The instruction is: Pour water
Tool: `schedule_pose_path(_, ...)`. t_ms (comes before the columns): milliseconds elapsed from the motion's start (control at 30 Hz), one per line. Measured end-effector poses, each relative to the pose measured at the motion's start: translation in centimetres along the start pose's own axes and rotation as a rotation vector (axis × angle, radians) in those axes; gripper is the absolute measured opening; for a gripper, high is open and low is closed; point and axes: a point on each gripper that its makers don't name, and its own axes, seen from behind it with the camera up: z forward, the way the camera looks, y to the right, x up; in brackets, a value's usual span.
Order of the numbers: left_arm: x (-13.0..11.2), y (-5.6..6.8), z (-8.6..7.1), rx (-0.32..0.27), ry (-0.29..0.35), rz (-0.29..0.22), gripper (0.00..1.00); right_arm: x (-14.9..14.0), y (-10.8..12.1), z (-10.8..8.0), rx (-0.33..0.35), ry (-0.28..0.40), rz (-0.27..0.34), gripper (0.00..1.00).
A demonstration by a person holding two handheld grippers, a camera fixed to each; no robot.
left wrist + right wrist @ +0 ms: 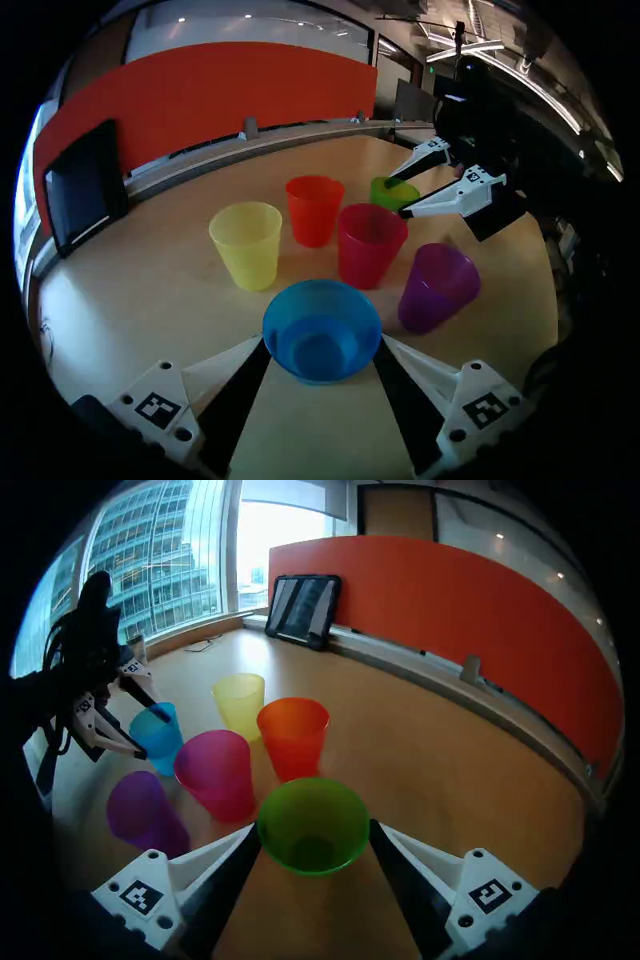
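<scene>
Here, translucent blue cup (pixel 322 332) and green cup (pixel 312 826) between fingers (pixel 214 374).

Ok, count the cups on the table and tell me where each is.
6. Blue cup gripped by the left gripper; green cup gripped by the right gripper; yellow cup, orange cup, red cup and purple cup clustered between them. None looks hidden.

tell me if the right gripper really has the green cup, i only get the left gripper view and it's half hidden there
Observer: In the right gripper view the green cup stands upright between the two fingers of the right gripper. Whether they press it, I can't tell.
Operator: and my blue cup from that side
Observer: The left gripper straddles the blue cup, one finger on each side.
Operator: what's behind me
Observer: Tall windows with buildings outside.
</scene>
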Motion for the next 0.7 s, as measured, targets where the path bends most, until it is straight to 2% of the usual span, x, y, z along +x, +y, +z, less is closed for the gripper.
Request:
schedule_pose_path(167,0.1,-0.2,0.0,0.008,0.005,-0.005,0.86,0.0,0.2,0.3,-0.008,0.001,0.004,1.0)
schedule_pose_path(267,0.1,-0.4,-0.2,0.013,0.007,-0.008,0.86,-0.1,0.3,0.3,-0.012,0.001,0.005,0.93)
schedule_pose_path(400,0.4,-0.5,-0.6,0.02,0.019,-0.013,0.86,-0.2,0.2,0.1,-0.012,0.0,0.006,0.93)
schedule_pose_path(700,2.3,-0.5,-2.3,0.038,0.081,-0.021,0.86,2.1,0.0,-2.0,-0.021,0.066,0.012,0.93)
